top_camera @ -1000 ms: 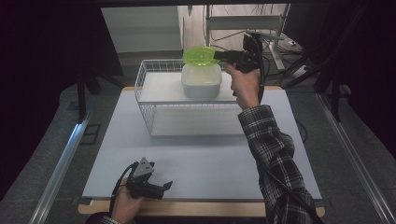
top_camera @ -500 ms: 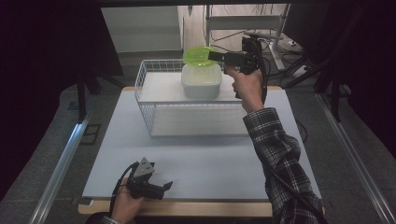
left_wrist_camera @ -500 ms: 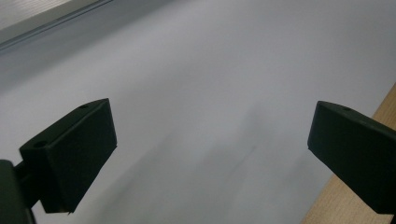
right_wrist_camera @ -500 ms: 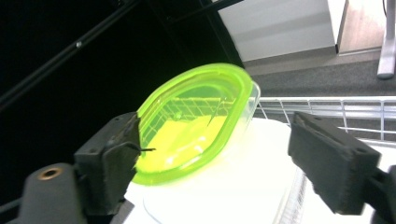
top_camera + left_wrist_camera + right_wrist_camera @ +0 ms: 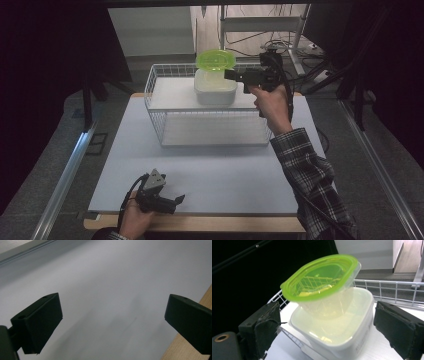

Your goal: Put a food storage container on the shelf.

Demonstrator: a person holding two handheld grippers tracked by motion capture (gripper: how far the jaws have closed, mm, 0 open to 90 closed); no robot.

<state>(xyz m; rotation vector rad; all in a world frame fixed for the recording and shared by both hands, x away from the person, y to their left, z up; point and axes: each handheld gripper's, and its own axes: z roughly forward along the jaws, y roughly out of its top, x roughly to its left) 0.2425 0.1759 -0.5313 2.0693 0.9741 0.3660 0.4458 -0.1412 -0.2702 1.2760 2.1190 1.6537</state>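
Most of the table (image 5: 210, 175) is bare, so the whole lower and middle stretch of the high view is free to cross. What blocks things is the wire basket (image 5: 210, 120) in the upper middle: its mesh walls shut off any level approach, so the way in is from above. Inside it, the white tub (image 5: 215, 87) fills the middle, with the green-lidded container (image 5: 216, 59) sitting tilted in it, sticking up over the rim. The right tongs (image 5: 230, 75) stand spread just right of it, touching nothing. The left tongs (image 5: 177, 200) sit low at the bottom left with bare table between them.
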